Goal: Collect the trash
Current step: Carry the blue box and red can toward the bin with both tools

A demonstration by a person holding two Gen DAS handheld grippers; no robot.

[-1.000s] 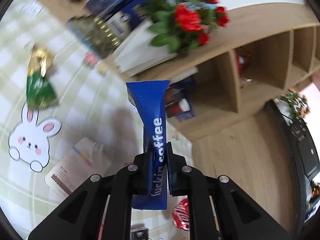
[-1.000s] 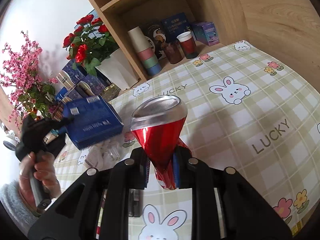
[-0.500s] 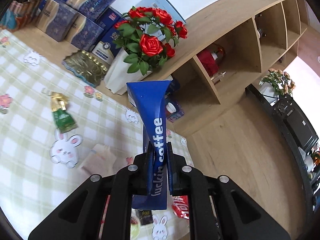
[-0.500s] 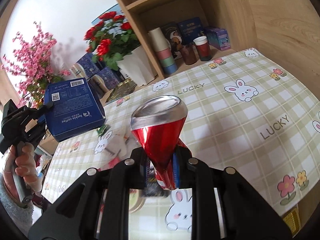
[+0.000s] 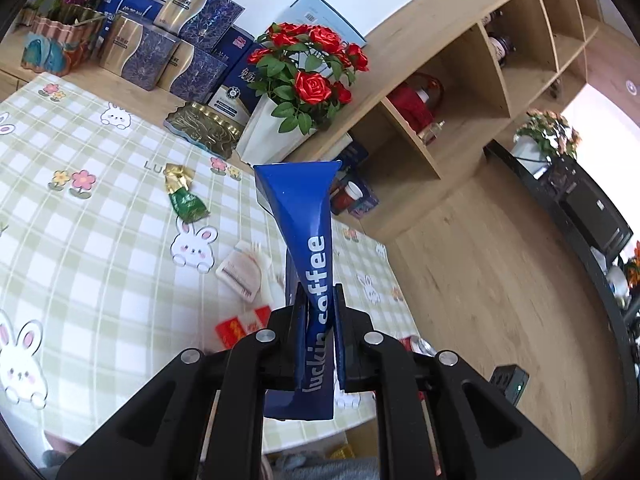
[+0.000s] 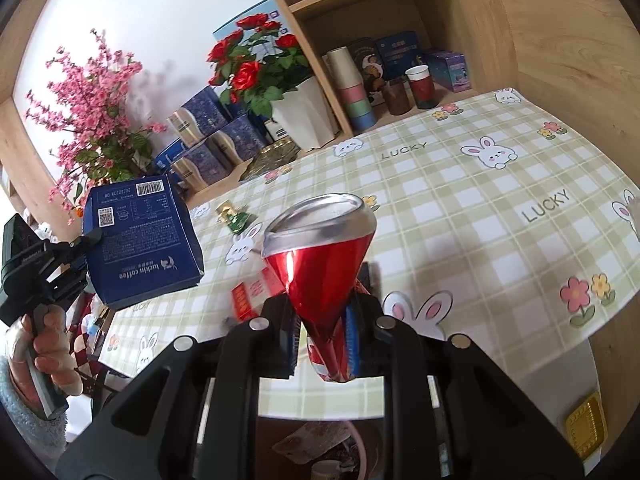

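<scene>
My left gripper point(image 5: 319, 320) is shut on a flattened blue coffee box point(image 5: 310, 240), held up over the near edge of the checked table point(image 5: 80, 280). The same blue box point(image 6: 140, 236) shows in the right wrist view at the left, with the left gripper point(image 6: 86, 252) and a hand behind it. My right gripper point(image 6: 324, 332) is shut on a squashed red can point(image 6: 320, 260), silver top facing away. On the cloth lie a green and gold wrapper point(image 5: 182, 196), a white packet point(image 5: 240, 274) and a red packet point(image 5: 240, 326).
Red roses in a white pot point(image 5: 304, 92), blue and gold boxes point(image 5: 176, 52) and a gold tin point(image 5: 204, 128) line the table's back. A wooden shelf point(image 6: 400, 60) holds cups and boxes. A bin with rubbish point(image 6: 320, 456) shows below the table edge.
Both grippers drew back and rose, so more of the table shows. The left gripper rolled and the blue box moved up and left in the right wrist view. Both grips held.
</scene>
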